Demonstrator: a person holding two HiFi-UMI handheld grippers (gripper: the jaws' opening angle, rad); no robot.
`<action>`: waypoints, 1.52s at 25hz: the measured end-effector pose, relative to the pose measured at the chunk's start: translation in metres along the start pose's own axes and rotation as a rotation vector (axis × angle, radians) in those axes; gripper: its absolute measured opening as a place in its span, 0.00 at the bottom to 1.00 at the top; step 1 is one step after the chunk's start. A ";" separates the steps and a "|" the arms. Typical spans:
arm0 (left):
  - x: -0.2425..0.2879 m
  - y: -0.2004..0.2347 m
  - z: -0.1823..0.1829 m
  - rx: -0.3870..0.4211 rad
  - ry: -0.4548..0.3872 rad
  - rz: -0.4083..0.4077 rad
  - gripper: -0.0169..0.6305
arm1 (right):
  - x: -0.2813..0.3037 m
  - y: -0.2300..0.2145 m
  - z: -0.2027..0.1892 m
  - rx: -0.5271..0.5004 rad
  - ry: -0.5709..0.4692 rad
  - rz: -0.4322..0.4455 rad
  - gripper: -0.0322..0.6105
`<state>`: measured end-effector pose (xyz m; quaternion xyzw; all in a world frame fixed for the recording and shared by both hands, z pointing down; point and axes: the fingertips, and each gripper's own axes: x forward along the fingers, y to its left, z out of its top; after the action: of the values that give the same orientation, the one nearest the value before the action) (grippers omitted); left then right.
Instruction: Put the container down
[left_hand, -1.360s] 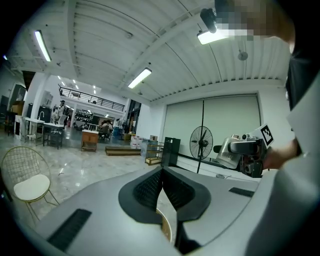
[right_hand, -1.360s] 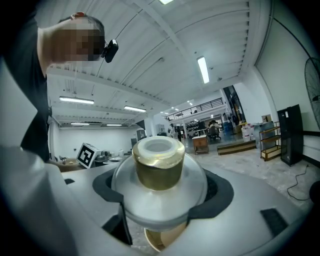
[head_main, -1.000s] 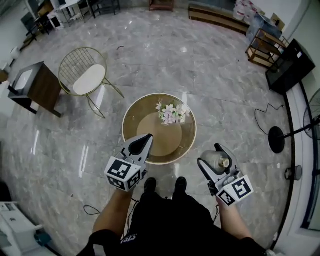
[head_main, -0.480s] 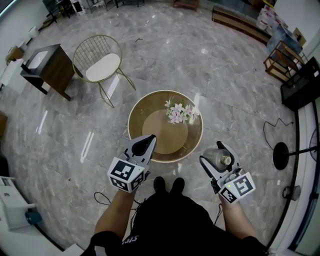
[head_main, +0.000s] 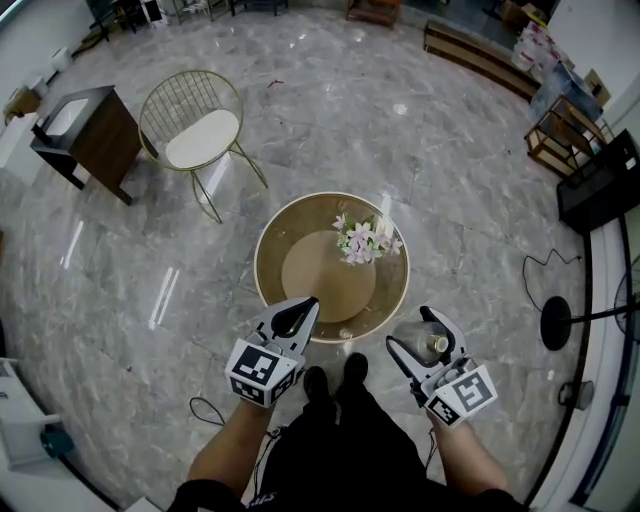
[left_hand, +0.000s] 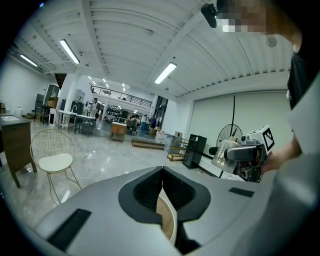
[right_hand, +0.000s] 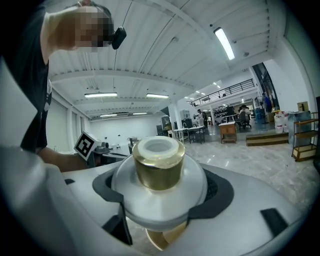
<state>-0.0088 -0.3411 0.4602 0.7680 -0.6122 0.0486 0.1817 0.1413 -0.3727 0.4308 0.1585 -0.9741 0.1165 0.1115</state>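
While you hold both grippers low in front of you, your right gripper (head_main: 412, 332) has its jaws clamped on the container (head_main: 420, 342), a clear, rounded vessel with a gold collar (right_hand: 156, 169) and a white mouth pointing away from you. It hangs in the air, just off the near right rim of the round table (head_main: 300, 208), not resting on anything. Your left gripper (head_main: 303, 308) has its jaws closed tip to tip with nothing between them, over the table's near edge. Flowers (head_main: 362, 240) sit on the tabletop's far right side. A wire chair (head_main: 195, 130) stands well apart to the left.
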 end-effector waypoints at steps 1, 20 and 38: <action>0.005 0.002 -0.006 -0.009 0.009 0.000 0.05 | 0.004 -0.003 -0.004 0.005 0.002 -0.003 0.59; 0.122 0.056 -0.118 -0.051 0.072 0.050 0.05 | 0.091 -0.105 -0.158 0.007 0.134 0.021 0.59; 0.225 0.101 -0.329 -0.016 0.234 0.058 0.05 | 0.205 -0.198 -0.430 -0.067 0.341 0.051 0.59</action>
<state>-0.0016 -0.4554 0.8552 0.7377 -0.6091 0.1379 0.2567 0.0954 -0.5011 0.9289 0.1076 -0.9481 0.1119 0.2776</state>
